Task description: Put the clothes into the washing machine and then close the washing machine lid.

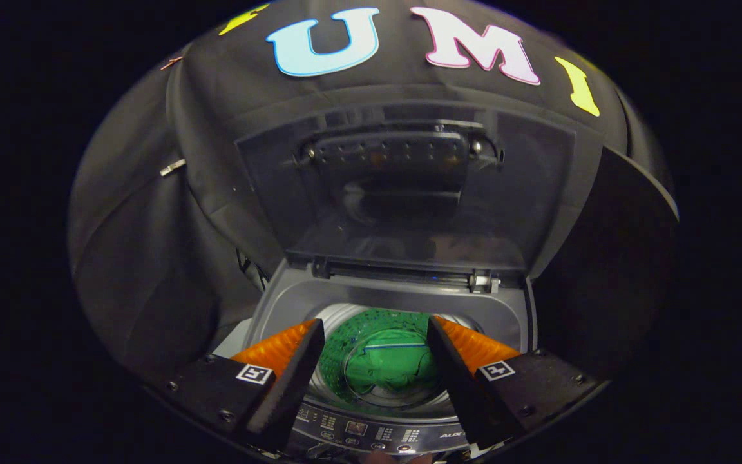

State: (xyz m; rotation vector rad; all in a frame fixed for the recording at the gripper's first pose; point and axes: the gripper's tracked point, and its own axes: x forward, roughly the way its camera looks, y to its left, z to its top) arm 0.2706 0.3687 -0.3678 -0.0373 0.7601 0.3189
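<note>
Already dropped in, the crumpled bright-green cloth garment (380, 367) is seen lying at the bottom of the round steel drum (335, 351) of the grey top-loading washing machine (294, 299), well below its rim. Above the drum mouth the tool (376, 332) is held released, its fingers spread apart with nothing between them, the garment framed in the gap. Behind the drum, the translucent grey hinged lid (403, 193) is left standing upright against the booth wall, so closing it is judged to be the step not yet done.
</note>
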